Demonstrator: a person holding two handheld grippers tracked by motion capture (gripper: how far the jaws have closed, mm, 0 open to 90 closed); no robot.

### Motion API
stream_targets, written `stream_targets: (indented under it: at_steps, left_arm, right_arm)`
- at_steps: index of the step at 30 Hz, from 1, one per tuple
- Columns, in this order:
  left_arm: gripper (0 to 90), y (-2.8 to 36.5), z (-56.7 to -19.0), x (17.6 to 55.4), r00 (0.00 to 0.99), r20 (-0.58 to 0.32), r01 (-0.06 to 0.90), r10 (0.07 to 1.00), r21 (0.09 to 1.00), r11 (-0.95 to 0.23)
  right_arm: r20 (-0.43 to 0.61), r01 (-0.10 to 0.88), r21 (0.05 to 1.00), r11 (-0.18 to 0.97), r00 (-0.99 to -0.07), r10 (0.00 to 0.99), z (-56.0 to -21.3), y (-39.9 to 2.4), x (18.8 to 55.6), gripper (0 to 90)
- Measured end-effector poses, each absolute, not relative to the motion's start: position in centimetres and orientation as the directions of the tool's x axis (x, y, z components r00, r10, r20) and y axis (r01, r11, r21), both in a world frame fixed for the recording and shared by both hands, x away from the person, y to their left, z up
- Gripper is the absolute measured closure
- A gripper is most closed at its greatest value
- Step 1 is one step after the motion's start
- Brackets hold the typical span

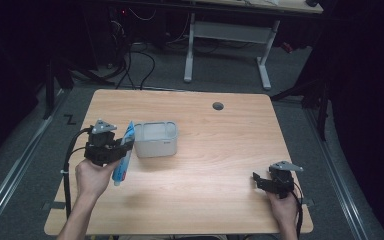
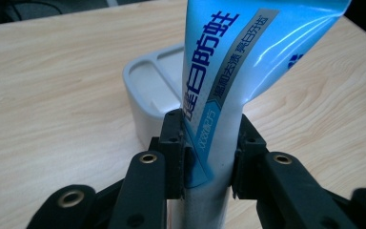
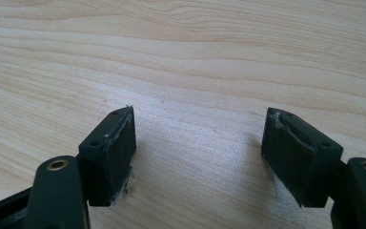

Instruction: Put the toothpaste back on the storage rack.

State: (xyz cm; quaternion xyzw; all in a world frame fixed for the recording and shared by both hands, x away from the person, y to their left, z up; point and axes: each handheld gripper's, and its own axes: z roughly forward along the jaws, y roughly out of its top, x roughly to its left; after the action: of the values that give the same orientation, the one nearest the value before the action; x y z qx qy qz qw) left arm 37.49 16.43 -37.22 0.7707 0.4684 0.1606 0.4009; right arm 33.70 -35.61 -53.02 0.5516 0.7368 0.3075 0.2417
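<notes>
A shiny blue-and-white plastic toothpaste tube (image 2: 219, 90) bears dark blue lettering; the rectangular plastic box (image 1: 155, 139) is pale grey; the light wood-grain desk (image 1: 220, 150) carries black tongs (image 3: 198, 157).

Looking forward and down from above the person's side, taking in the whole wooden surface (image 1: 205, 150) and the floor beyond. Riding close on the left hand-held gripper (image 2: 208, 157), peering past a blue tube (image 2: 224, 71) at a grey box (image 2: 155, 90) (both also seen from the high view). Hugging the surface low on the right hand-held gripper (image 3: 198, 157), facing bare wood grain.
</notes>
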Motion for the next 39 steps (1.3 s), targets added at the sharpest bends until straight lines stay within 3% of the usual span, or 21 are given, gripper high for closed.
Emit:
stream_targets:
  at_steps: [17,39]
  left_arm:
    - [71.9,14.2,-34.5,39.4,0.554,-0.172,0.539,0.815,0.82,-0.194]
    - [72.1,12.0,-32.4,42.6,0.57,-0.139,0.49,0.81,0.848,-0.2]
  right_arm:
    - [-0.016,0.665,0.719,0.202,-0.274,0.962,-53.0,-35.6,33.7,27.5]
    - [-0.016,0.665,0.719,0.2,-0.272,0.962,-53.0,-35.6,33.7,27.6]
